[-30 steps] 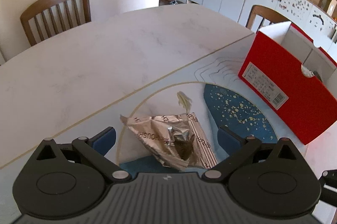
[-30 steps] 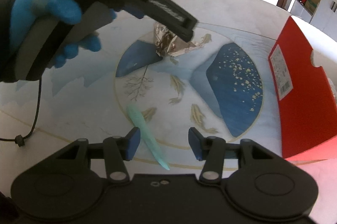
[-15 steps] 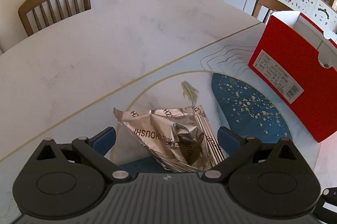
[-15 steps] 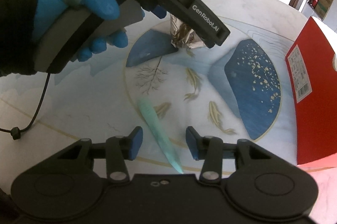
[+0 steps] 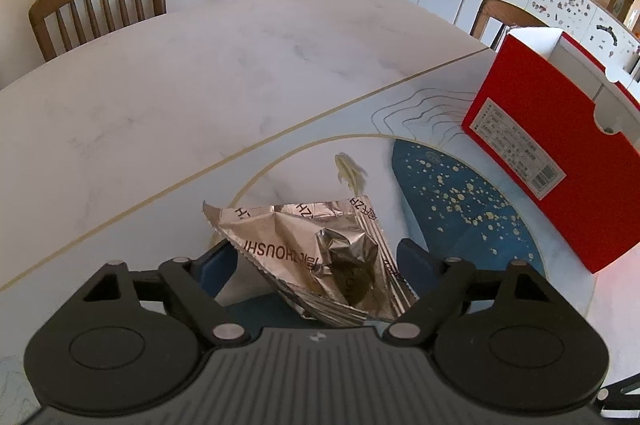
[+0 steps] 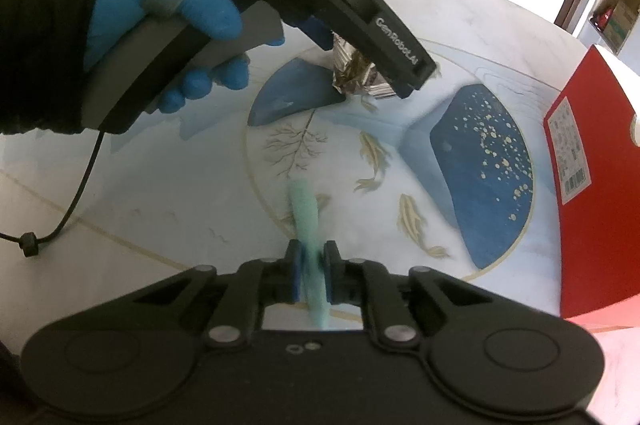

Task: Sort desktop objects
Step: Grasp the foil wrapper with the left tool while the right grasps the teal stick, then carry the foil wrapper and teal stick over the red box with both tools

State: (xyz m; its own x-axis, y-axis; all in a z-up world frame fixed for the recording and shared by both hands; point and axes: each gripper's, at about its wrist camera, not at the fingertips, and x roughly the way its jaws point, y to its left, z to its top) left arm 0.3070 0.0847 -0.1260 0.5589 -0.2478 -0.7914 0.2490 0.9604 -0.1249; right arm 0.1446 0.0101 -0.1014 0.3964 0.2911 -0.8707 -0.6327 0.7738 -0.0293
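On the desk [image 5: 200, 85], the left gripper [image 5: 316, 261], closing, straddles a foil wrapper [image 5: 320, 249]; the right gripper [image 6: 311, 277] has clamped a green strip [image 6: 306, 213].

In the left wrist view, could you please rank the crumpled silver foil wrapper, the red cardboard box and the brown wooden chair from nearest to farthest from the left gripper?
1. Crumpled silver foil wrapper, between its fingers.
2. Red cardboard box, right.
3. Brown wooden chair, far left, behind the table.

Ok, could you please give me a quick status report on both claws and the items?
Right claw shut on green strip. Left claw closing around foil wrapper, no firm grip visible. Red box stands clear, nothing in the way.
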